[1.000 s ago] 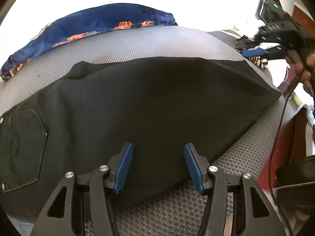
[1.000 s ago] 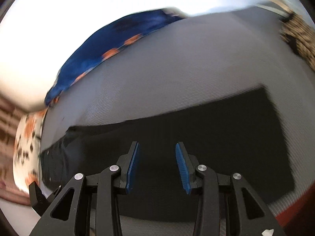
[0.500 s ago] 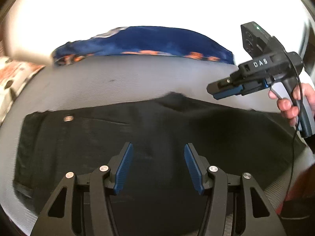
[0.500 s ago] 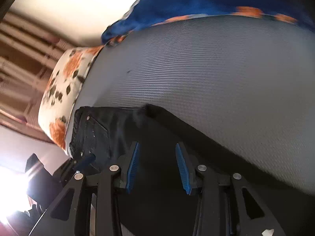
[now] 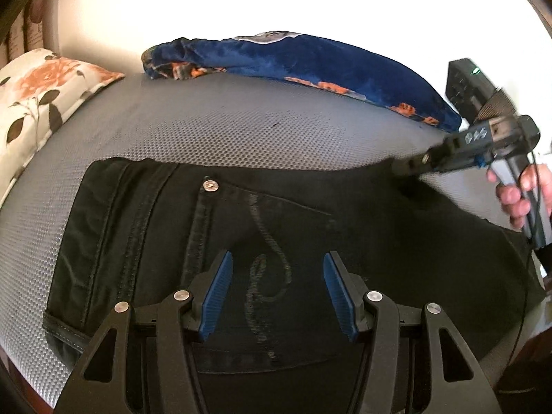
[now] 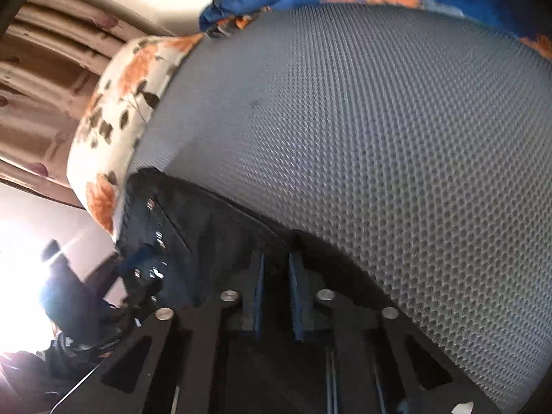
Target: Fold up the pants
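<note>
Black pants (image 5: 372,241) lie flat on a grey mesh mattress (image 5: 214,127), waistband to the left, back pocket with pale stitching facing up. My left gripper (image 5: 277,277) is open and hovers just above the back pocket, holding nothing. My right gripper (image 6: 276,269) has its blue pads nearly closed on the far edge of the pants (image 6: 214,238) near the crotch. In the left wrist view the right gripper (image 5: 400,169) touches the pants' far edge at the right, held by a hand (image 5: 517,200).
A blue blanket with orange print (image 5: 310,62) lies along the far side of the mattress. A floral pillow (image 5: 38,96) sits at the far left. The mattress's near edge (image 5: 31,358) runs just below the waistband. A cable (image 5: 521,314) hangs at right.
My left gripper moved left toward the waistband and closer to the pants. My right gripper dropped onto the pants' far edge and its jaws closed from open to nearly shut.
</note>
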Motion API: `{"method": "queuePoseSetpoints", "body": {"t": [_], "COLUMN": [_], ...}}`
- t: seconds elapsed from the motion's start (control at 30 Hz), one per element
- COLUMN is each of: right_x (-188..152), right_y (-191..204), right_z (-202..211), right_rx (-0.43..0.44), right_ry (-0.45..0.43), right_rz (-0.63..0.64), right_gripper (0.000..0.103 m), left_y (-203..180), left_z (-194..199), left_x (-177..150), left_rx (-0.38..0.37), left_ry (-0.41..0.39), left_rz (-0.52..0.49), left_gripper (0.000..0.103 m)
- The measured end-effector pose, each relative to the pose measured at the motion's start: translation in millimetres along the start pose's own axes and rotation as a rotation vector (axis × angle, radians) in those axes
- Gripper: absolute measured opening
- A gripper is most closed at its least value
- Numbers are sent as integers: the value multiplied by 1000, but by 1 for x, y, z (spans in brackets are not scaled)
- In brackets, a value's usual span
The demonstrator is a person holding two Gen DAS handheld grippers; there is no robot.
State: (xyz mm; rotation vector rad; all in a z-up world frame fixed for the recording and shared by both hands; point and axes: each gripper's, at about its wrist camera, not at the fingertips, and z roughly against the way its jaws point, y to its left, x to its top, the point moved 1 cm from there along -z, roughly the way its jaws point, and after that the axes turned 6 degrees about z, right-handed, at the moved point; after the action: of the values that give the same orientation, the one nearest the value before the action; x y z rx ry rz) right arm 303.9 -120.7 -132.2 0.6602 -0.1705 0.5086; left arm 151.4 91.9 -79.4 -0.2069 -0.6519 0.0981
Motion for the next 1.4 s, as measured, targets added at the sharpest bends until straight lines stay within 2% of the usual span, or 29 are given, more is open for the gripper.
{"method": "queuePoseSetpoints", "body": {"t": [0.1,0.2,0.37,0.4,0.5,0.63,0.7,0.83,0.9,1.0,1.2,1.4], "right_x": [8,12,12,12,11,2,-9,-46,-66,-92,-124,-135], "right_y": [6,3,-12,-12,-11,-1,4,1,-3,-9,-21,-28], "right_z": [13,2,-14,-14,-6,28,48,83,93,98,96,84], "right_rx": [-28,-107,-112,-111,-114,-135,-164,-221,-293,-391,-524,-581], "right_ry": [-50,-45,-37,-39,-37,-123,-155,-192,-193,-187,-189,-192], "right_rz": [32,45,1,-7,-28,-24,-28,-89,-121,-154,-189,-194], "right_gripper": [9,8,8,9,23,25,25,25,25,25,25,25], "left_y": [4,4,-3,-4,-11,-35,-49,-80,-95,-111,-138,-162], "left_z": [-2,-4,-7,-7,-4,4,2,-14,-26,-43,-63,-87], "left_x": [-4,-6,-8,-6,1,14,23,33,34,37,38,34], "left_rx": [-15,-8,17,19,20,-26,-66,-99,-98,-109,-158,-197], "left_ry": [-6,-20,-20,-12,-3,-40,-44,-42,-31,4,28,71], "left_rz": [2,-16,-49,-47,-52,-109,-138,-214,-244,-254,-307,-371], "left_gripper": [56,56,59,60,60,63,65,65,65,65,64,46]}}
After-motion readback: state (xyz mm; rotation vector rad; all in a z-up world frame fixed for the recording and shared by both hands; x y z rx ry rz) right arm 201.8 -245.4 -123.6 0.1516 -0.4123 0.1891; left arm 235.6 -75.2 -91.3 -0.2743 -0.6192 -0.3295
